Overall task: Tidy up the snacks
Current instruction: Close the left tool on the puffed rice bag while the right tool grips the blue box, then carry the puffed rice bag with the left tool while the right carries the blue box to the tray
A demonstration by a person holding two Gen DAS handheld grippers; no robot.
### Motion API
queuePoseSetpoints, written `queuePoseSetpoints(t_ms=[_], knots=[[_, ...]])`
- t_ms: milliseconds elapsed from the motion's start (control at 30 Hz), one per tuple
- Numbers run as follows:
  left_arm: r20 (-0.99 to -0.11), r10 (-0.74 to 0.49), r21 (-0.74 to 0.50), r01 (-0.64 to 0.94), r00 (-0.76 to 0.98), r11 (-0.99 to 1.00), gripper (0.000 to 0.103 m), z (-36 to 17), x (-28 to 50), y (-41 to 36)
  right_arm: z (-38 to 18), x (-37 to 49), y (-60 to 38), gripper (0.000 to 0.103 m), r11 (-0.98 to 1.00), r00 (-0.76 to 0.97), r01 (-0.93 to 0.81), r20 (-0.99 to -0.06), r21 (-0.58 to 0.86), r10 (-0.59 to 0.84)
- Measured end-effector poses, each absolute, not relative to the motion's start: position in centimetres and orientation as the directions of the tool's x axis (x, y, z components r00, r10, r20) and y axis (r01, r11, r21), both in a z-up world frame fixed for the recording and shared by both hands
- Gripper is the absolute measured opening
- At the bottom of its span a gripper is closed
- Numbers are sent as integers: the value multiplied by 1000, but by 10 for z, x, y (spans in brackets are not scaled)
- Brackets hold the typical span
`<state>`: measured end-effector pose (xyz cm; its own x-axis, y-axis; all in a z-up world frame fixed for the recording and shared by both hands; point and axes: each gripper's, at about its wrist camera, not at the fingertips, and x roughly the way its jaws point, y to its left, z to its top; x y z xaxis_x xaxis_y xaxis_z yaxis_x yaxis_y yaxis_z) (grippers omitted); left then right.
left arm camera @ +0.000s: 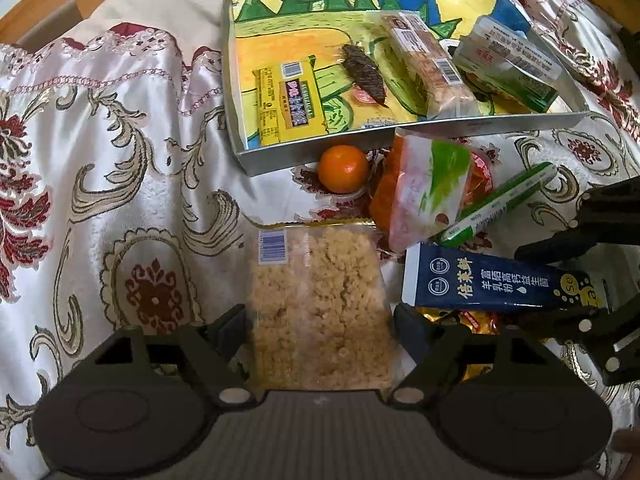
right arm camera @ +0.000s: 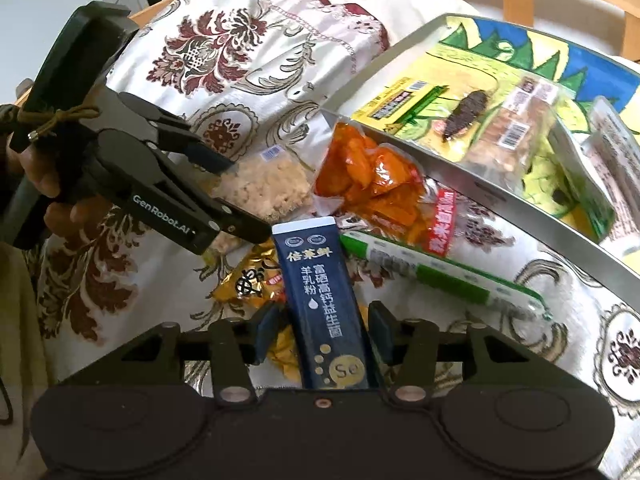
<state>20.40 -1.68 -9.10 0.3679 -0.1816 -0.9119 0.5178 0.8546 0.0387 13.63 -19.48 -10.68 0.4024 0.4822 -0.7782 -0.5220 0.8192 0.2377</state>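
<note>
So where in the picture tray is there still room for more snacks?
The tray has bare room along its far side, above the yellow packet and the dark snack. Its right end is crowded with the long bar and the green-white packet.

- You get soft, even daylight in both views, bright enough to read the packet labels.
- The satin cloth gives you a pale sheen on the left, and the clear wrap of the rice crisp packet catches light glare.
- Shadows stay faint; a darker patch lies under the tray rim.
- Fisheye bending curves the tray edges and blackens your corners.
- The nearest claw bodies look dark and slightly soft.
</note>
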Motion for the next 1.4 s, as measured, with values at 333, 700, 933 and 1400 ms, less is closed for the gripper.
queuePoseSetpoints(t_ms=[333,700,933,1400], knots=[[-924,-167,20,477,345,879,76,-87,201,-13,-101,131,-190,37,828,409,-525,-794,198,449],[-933,-196,-96,316,303,944,76,-67,180,13,-77,96,-176,36,809,476,-585,-785,54,397],[-872,-236,-110,297,429,948,76,-38,158,19,-57,78,-176,35,835,572,-550,-737,-20,359],[-729,-321,-135,332,605,934,76,-16,158,-8,-30,93,-228,35,931,739,-364,-605,12,297]])
